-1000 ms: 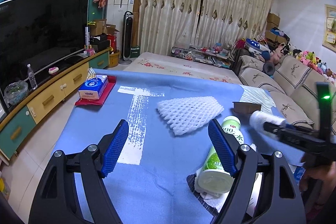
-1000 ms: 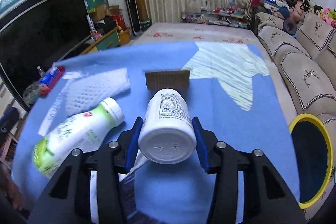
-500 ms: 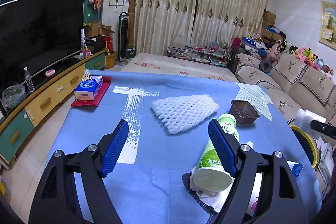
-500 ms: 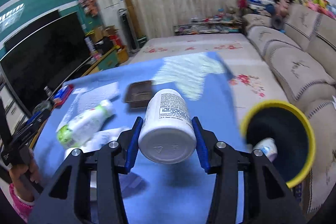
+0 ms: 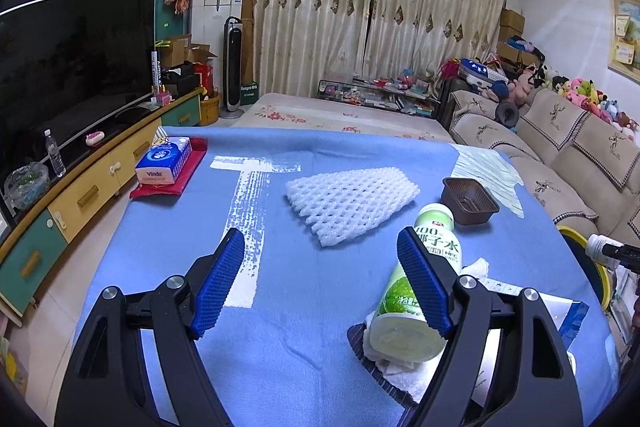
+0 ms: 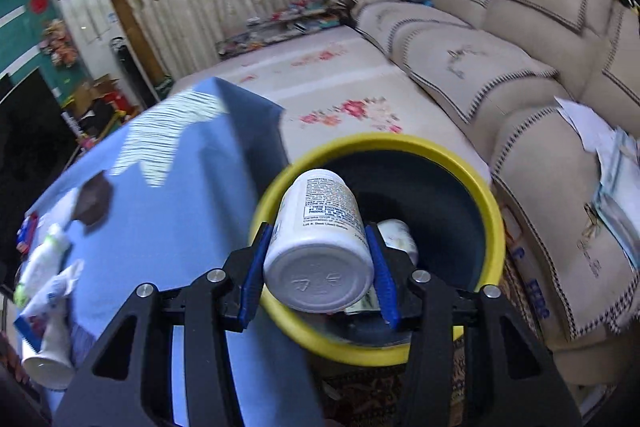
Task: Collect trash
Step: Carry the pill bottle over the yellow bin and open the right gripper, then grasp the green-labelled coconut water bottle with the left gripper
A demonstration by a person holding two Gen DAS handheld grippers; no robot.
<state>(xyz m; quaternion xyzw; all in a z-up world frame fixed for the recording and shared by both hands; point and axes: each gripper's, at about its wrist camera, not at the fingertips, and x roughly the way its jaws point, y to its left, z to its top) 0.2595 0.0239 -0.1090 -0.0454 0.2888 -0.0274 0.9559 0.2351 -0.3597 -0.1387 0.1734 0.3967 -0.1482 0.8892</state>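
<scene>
Clamping one white pill bottle (image 6: 318,243) over one yellow-rimmed bin (image 6: 490,211), right gripper (image 6: 316,267); left gripper (image 5: 320,283) wide, empty.

Green drink bottle (image 5: 420,283): lower side hidden behind the left tongs' (image 5: 320,283) right pad.
Crumpled tissue (image 5: 404,367) beneath it: mostly covered.
Yellow-rimmed bin (image 6: 452,187): near rim and floor hidden by the white pill bottle (image 6: 320,247); contents indistinct.
Pill bottle label: print too small to read.
Desk (image 6: 168,211), right wrist view: motion-blurred, items smeared.
</scene>
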